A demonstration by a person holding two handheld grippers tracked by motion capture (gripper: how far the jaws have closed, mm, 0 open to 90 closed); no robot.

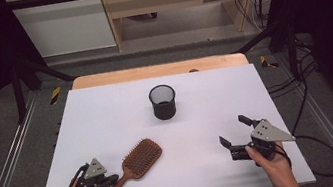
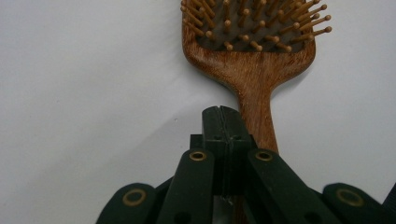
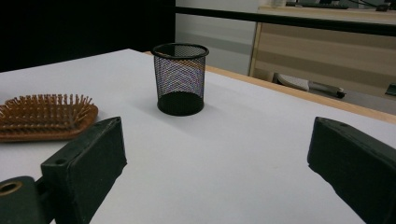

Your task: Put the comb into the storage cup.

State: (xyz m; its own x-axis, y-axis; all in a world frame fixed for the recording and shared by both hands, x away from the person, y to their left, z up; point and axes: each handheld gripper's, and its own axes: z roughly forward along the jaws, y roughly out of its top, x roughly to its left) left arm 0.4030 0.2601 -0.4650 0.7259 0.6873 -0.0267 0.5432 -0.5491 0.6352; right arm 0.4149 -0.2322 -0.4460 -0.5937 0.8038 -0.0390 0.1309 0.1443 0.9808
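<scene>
Two grippers at the near edge: left gripper (image 1: pixel 110 179) closed over the hairbrush (image 1: pixel 137 163) handle, unlifted; right gripper (image 1: pixel 234 137) wide, empty; mesh cup (image 1: pixel 163 102) unfilled.

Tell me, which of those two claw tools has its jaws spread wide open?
The right gripper, held over bare table; the left gripper, by the hairbrush handle, has its jaws pressed together.

hairbrushes: one wooden hairbrush (image 1: pixel 138 161) lay on the bench (image 1: pixel 107 113) | mesh cups: one black mesh cup (image 1: pixel 163 102) stood there | tongs: two, one left (image 1: pixel 98 181), one right (image 1: pixel 234 136)
</scene>
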